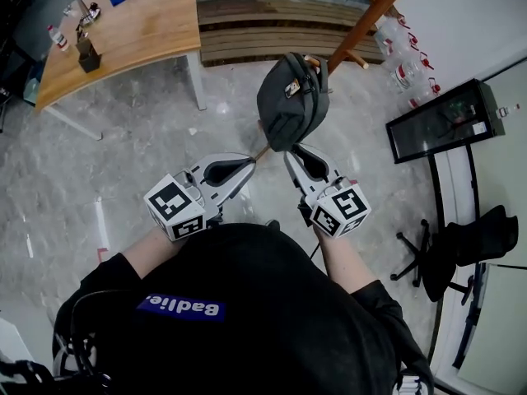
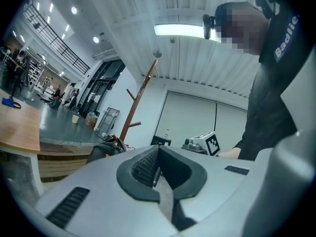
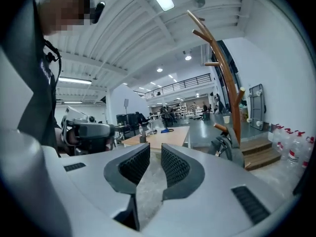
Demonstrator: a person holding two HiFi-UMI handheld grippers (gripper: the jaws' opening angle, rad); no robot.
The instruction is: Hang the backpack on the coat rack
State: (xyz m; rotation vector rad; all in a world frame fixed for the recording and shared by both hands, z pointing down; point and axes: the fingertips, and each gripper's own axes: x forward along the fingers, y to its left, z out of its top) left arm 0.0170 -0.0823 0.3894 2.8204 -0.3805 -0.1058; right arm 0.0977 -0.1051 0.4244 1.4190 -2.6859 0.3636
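- A large open-plan workspace, part office and part lab hall.
- A high ribbed ceiling [image 3: 123, 28] carries strip lights [image 2: 180, 30], and a railed upper gallery [image 3: 182, 83] runs along the far wall.
- The polished stone-look floor [image 1: 99, 179] holds a wooden table [image 1: 140, 23] with a bottle [image 1: 58, 38] near its left edge.
- There is a black swivel office chair [image 1: 473, 241], a wooden coat rack [image 1: 362, 23], low timber steps [image 1: 263, 31], and water bottles [image 1: 403, 56] by the wall.
- People [image 3: 168, 115] stand among distant desks.

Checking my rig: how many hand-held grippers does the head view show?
2. The left hand-held gripper is below-left of the backpack, the right hand-held gripper just below it.
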